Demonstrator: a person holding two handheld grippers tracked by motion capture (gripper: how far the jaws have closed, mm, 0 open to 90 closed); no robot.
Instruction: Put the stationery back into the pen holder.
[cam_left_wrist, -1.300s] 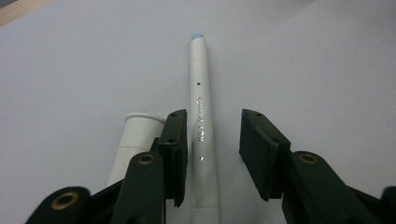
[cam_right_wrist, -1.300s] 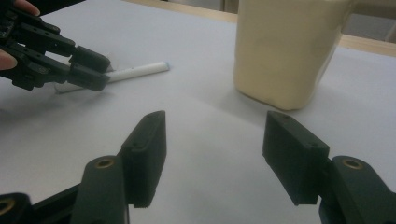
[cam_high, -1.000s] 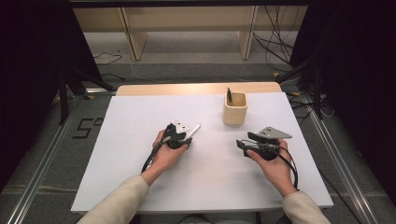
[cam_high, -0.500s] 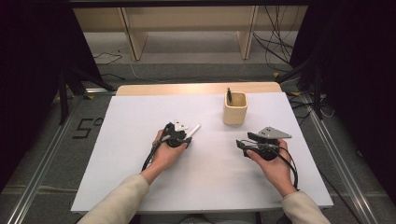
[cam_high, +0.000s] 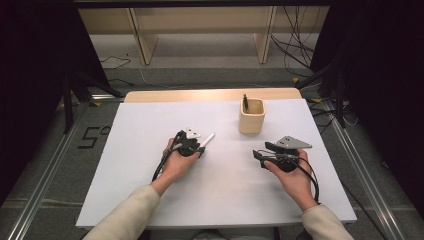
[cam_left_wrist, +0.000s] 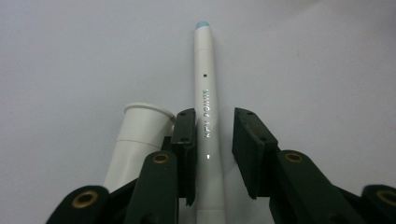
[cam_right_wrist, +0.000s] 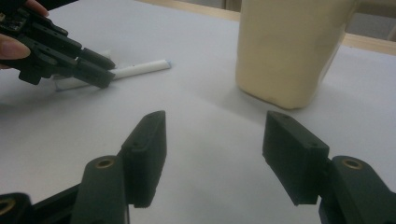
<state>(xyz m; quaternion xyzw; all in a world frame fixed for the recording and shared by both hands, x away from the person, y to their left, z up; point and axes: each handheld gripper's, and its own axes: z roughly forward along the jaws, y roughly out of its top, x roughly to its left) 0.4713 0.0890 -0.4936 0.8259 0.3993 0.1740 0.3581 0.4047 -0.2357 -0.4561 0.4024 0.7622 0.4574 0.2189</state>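
Black jaws of the left gripper stand on either side of a white pen that lies flat on the white table; they have just been closing. One pad looks to be against the barrel, the other stands off with a visible gap, so the pen is bracketed but not yet clamped. The barrel is smooth, stiff plastic, probably light and somewhat slippery, so it may roll or shoot out of the pads if squeezed off-centre. The best hold appears to be across the middle of the barrel, near the printed lettering, with the pads square to its length. A white cap lies just beside the pen, outside the left pad, and could be nudged as the jaws close. In the high view the pen sticks out from the left gripper toward a cream holder, which already contains a dark pen. The right gripper rests near the holder with its jaws wide apart and nothing between them.
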